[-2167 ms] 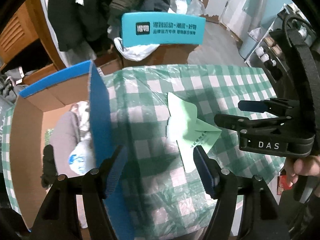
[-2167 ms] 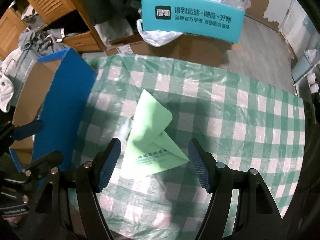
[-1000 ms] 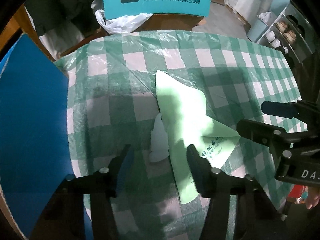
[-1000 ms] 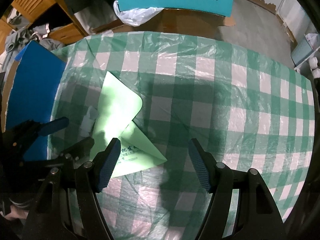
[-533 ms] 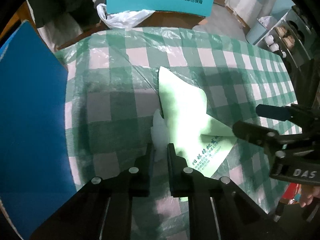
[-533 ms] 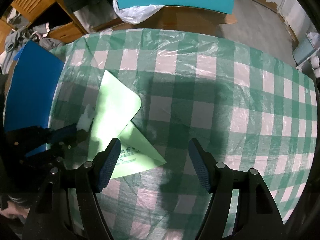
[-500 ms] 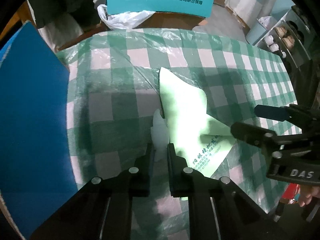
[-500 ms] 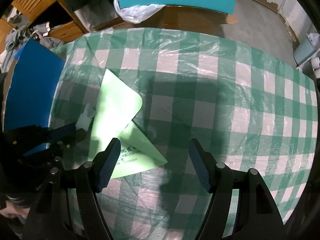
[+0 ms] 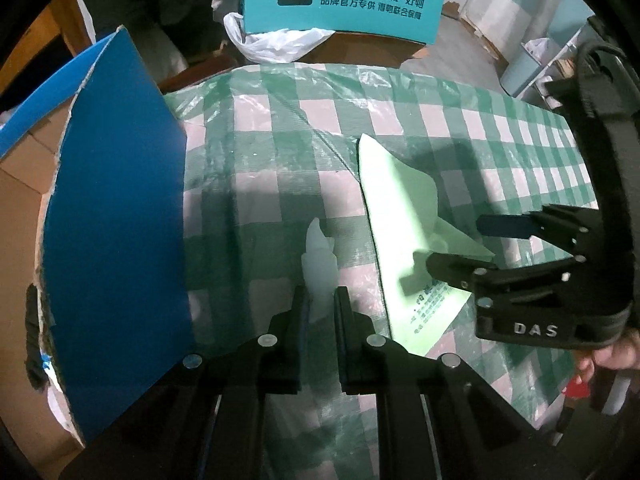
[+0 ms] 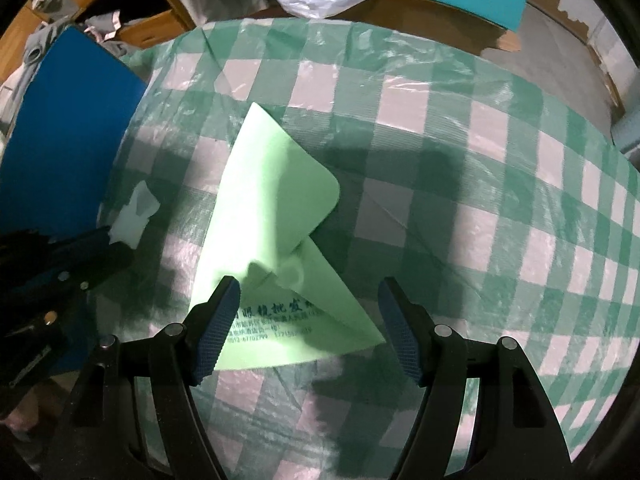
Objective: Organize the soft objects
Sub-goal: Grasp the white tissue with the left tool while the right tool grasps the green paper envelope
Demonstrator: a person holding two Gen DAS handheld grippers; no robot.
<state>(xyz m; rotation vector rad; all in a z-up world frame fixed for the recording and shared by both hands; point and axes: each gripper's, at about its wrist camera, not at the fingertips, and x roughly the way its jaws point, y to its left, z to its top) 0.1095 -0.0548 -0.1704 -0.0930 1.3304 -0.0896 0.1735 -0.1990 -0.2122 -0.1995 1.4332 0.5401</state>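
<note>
Clamping a crumpled, translucent white plastic scrap (image 9: pixel 319 264), the left gripper (image 9: pixel 320 305) holds it above the glossy checked tablecloth (image 9: pixel 460 120), beside the blue cardboard flap (image 9: pixel 120 216). The right gripper (image 10: pixel 310 330) hovers with jaws spread over the smooth, folded pale-green cloth (image 10: pixel 272 216) lying flat on the tablecloth.

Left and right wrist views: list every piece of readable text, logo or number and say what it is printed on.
"得物" logo: teal box behind the table.
"得到运动×潮流×好物": same box, top line.
"品牌官方专供 得物联合保障": same box, second line.
"DAS": body of the right gripper, seen from the left wrist.
Green cloth: dark Chinese characters with a line of digits beneath, too blurred to read reliably.
White scrap in the left gripper: no text.
</note>
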